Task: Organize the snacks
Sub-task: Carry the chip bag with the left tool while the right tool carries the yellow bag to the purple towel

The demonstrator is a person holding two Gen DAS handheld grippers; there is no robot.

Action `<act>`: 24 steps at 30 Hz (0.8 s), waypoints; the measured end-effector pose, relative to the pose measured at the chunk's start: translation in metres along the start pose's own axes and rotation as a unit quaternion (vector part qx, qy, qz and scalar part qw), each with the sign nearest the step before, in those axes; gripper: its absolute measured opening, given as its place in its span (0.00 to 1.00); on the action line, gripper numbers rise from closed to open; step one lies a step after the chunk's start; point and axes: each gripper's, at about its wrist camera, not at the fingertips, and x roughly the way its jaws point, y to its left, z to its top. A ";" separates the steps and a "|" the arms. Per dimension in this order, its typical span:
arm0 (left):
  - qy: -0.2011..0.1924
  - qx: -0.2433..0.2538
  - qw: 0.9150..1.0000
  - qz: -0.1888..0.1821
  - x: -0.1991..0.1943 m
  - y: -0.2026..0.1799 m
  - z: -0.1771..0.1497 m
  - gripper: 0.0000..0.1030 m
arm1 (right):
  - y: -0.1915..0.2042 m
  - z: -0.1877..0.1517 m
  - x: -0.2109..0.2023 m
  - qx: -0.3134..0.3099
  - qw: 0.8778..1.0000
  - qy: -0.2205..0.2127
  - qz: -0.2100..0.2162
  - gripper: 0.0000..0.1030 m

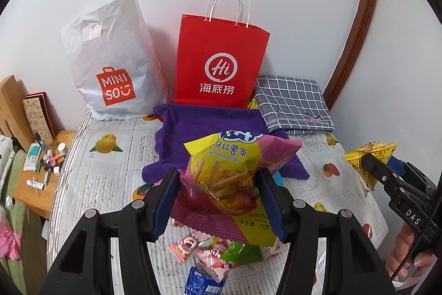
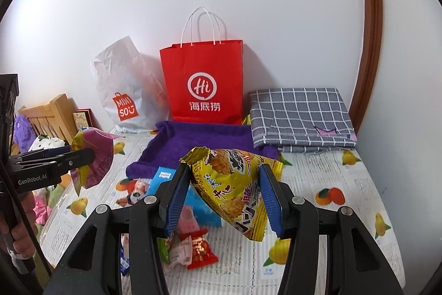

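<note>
My left gripper [image 1: 218,184] is shut on a pink and yellow sweet potato sticks bag [image 1: 229,173], held above the table; it also shows in the right wrist view [image 2: 92,159]. My right gripper [image 2: 225,184] is shut on a yellow crispy snack bag [image 2: 234,184], also lifted; it shows at the right of the left wrist view [image 1: 367,159]. Small loose snack packets [image 1: 210,253] lie on the tablecloth below, among them a red packet [image 2: 200,246] and a blue box [image 2: 199,201]. A red paper bag [image 1: 221,60] and a white Miniso bag [image 1: 113,65] stand at the wall.
A purple towel [image 1: 199,126] lies before the red bag. A folded grey checked cloth [image 2: 301,118] lies at the back right. A wooden side table with small bottles [image 1: 47,159] stands left of the table. The fruit-print tablecloth [image 2: 331,212] covers the table.
</note>
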 end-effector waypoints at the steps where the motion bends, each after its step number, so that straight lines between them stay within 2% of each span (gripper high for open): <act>1: 0.001 0.000 1.000 0.000 0.002 0.001 0.002 0.54 | 0.001 0.003 0.002 -0.001 1.000 -0.001 -0.001 0.49; 24: 0.013 0.015 1.000 0.017 0.050 0.007 0.041 0.54 | 0.003 0.038 0.075 -0.008 1.000 0.014 -0.001 0.49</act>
